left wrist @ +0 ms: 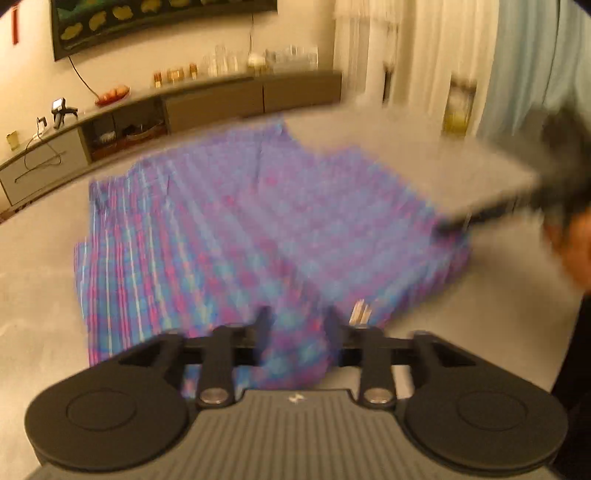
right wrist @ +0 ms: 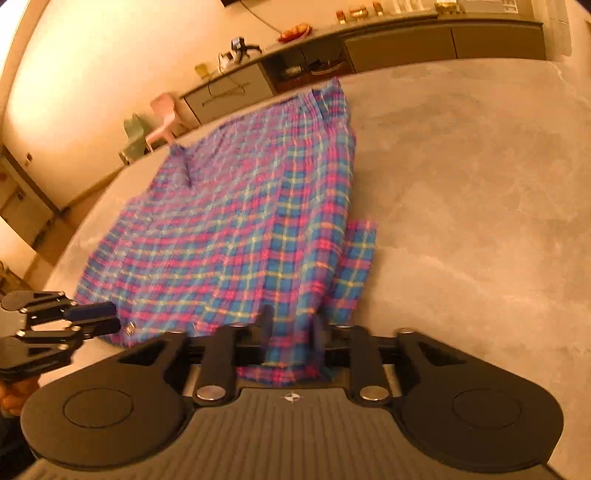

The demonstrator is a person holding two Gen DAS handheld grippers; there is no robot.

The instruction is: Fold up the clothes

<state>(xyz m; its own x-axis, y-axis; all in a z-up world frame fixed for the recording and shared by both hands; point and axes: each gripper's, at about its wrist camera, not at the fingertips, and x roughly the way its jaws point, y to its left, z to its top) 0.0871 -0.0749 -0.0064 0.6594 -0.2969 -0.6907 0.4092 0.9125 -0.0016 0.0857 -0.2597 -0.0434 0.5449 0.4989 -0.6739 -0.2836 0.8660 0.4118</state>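
Item: plaid garment point(right wrist: 236, 229), blue, pink and yellow check, spread flat on the grey table point(right wrist: 461, 192) with one narrow flap point(right wrist: 356, 258) poking out along its right edge. We judge a fold just laid and both near corners being let go.

Left gripper point(left wrist: 295, 317): jaws partly parted, near hem of the cloth lying between them; the blur hides whether the pads press on it. In the right wrist view it sits at the garment's near-left corner, where a small label point(right wrist: 130, 328) shows.

Right gripper point(right wrist: 291, 321): jaws parted less widely, cloth between them; we cannot tell whether it is pinched or loose.

Surroundings: long low sideboard point(right wrist: 424, 40) with glassware and a dish of fruit point(right wrist: 293, 31); pink chair point(right wrist: 166, 118); wall screen point(left wrist: 147, 22); pale curtains point(left wrist: 424, 55).
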